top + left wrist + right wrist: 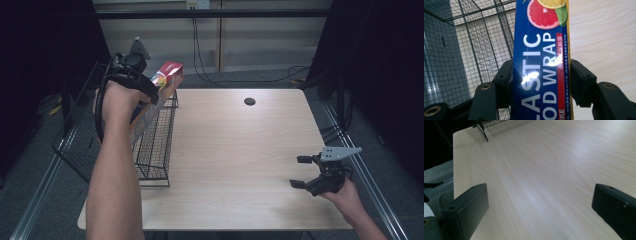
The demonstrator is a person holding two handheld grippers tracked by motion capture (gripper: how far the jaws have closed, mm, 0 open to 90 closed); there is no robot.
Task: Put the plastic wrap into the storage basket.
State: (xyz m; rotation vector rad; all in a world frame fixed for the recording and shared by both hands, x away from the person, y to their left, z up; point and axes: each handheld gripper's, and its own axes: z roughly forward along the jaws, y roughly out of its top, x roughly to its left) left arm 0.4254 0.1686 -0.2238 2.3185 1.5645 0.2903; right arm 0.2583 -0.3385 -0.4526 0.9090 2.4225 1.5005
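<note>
Box of plastic wrap (541, 62): clamped in left gripper (150, 92), long axis slanting down into wire basket (155, 145). Right gripper (301, 172): jaws apart, empty, well apart over bench (240, 150).

A: What carries everything here?

B: A pale wood-grain counter (235, 150), rectangular with rounded corners. A small dark round hole (249, 101) sits in its top toward the far edge, well away from the right gripper (300, 171), which hovers low over the near right corner.

A: And what stands directly on it?

B: A black wire basket (157, 145), at the left edge, directly below the left gripper (150, 90). Part of the basket hangs out past the counter's edge.

A: Anything close to the right gripper?

B: Bare wood lies under and ahead of its jaws. In the right gripper view the basket's foot (484, 133) stands far ahead, near the counter's corner.
</note>
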